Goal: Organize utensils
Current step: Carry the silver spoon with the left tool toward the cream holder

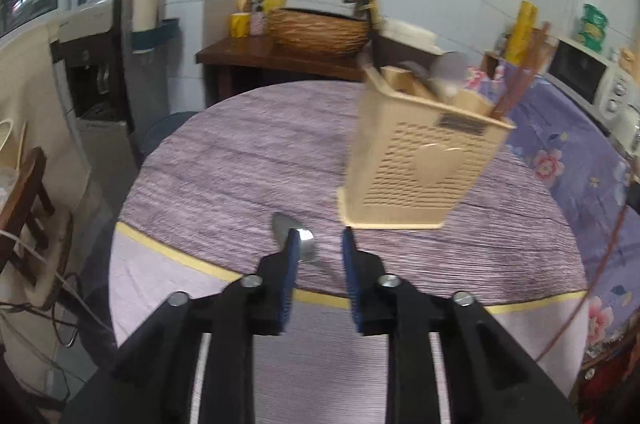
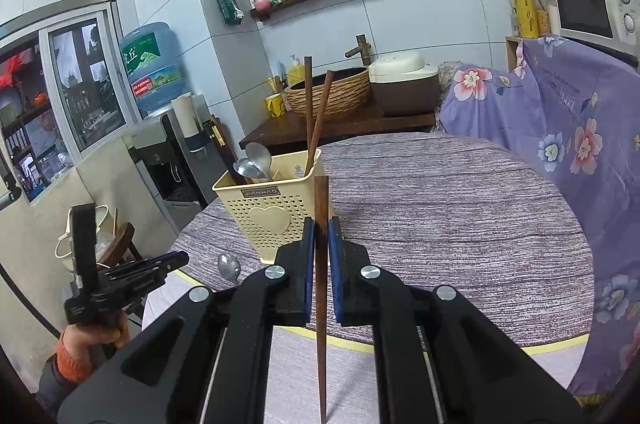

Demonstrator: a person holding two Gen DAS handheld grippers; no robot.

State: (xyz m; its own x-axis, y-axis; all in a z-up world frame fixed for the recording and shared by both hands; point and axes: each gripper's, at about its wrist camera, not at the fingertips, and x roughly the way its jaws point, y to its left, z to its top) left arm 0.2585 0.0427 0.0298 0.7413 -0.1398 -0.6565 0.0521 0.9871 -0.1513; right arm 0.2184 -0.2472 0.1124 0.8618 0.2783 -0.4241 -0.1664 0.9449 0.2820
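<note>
My right tool [image 2: 321,238] is clamped on a single dark wooden chopstick [image 2: 321,288], held upright and pinched well above its middle, so a long tail hangs below the pads toward me. It is light and stiff, but thin and smooth, so I judge it could pivot in the grip if I tilt it quickly. The cream utensil basket [image 2: 269,211] stands near the worktop's [image 2: 440,207] near-left edge, just beyond the chopstick, already holding two chopsticks and some spoons. My left tool [image 1: 320,244] stands part open over the same edge with nothing gripped; the picture there is blurred, but a metal spoon [image 1: 294,234] seems to lie on the cloth by its left pad [image 1: 293,251]. That spoon is hard, slick and low-lying, so I would take it across the narrow handle rather than the bowl.
</note>
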